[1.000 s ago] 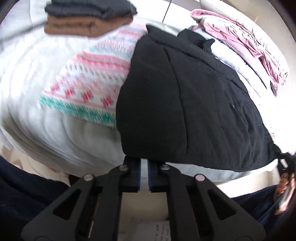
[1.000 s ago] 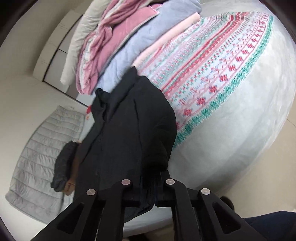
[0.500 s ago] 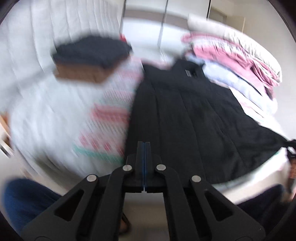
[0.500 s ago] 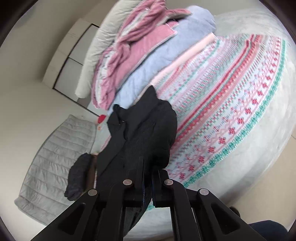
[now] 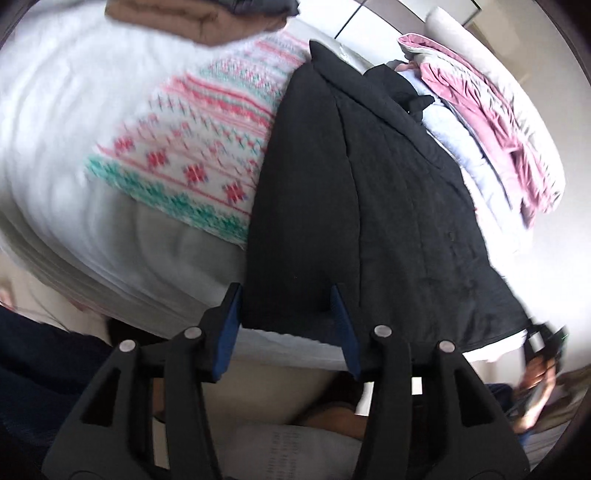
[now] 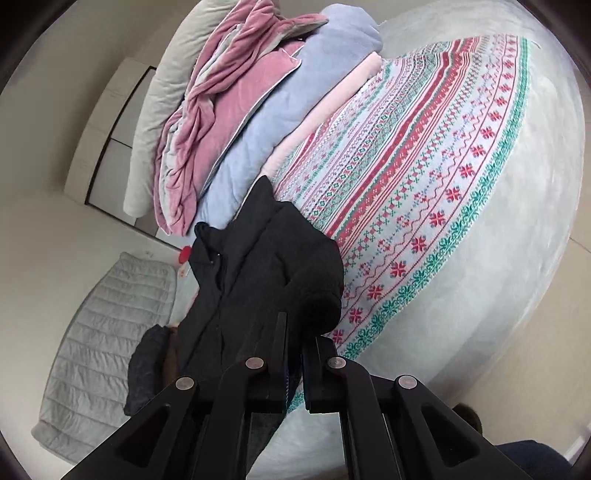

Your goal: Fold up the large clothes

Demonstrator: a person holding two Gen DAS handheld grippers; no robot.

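White bedding covers the bed, and a blanket with red and green patterns lies spread on top. 1 black coat lies flat on the blanket, with its hem at the near edge of the bed. At the far edge sits a pile of pink and blue covers. 2 folded clothes, brown and dark grey, sit stacked at a far corner. The left gripper has just been opening, and now its jaws stand spread on either side of the coat's hem without pressing it. The right gripper has its jaws pressed together, pinching a bunched fold of the black coat.
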